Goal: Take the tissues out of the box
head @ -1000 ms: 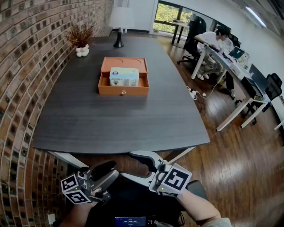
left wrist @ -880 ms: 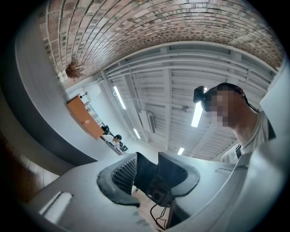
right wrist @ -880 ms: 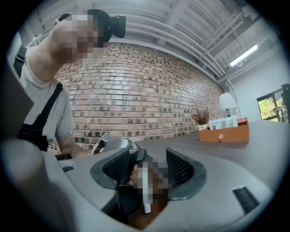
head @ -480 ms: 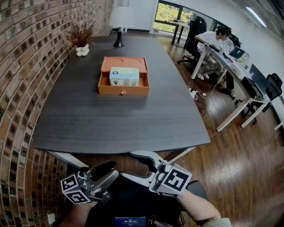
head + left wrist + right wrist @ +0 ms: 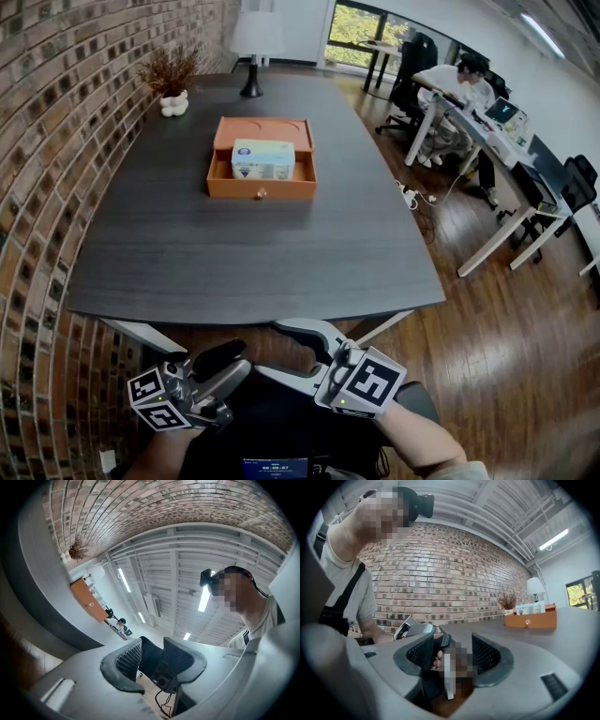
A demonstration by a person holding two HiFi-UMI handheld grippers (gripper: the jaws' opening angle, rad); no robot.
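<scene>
An orange box (image 5: 261,190) stands open on the far half of the dark table (image 5: 244,262), with a pale blue tissue pack (image 5: 262,159) inside it. Both grippers hang low, in front of the table's near edge and far from the box. My left gripper (image 5: 246,356) has its black fingers drawn together, shut and empty. My right gripper (image 5: 267,347) has its white jaws spread, with nothing in them. The right gripper view shows the box (image 5: 532,619) and the pack (image 5: 529,608) far off past its jaws (image 5: 453,656). In the left gripper view the box (image 5: 86,600) is small beyond its jaws (image 5: 152,660).
A brick wall (image 5: 56,141) runs along the table's left side. A white lamp (image 5: 251,47) and a dried plant in a white vase (image 5: 172,94) stand at the far end. To the right are wooden floor, desks, chairs and a seated person (image 5: 450,89).
</scene>
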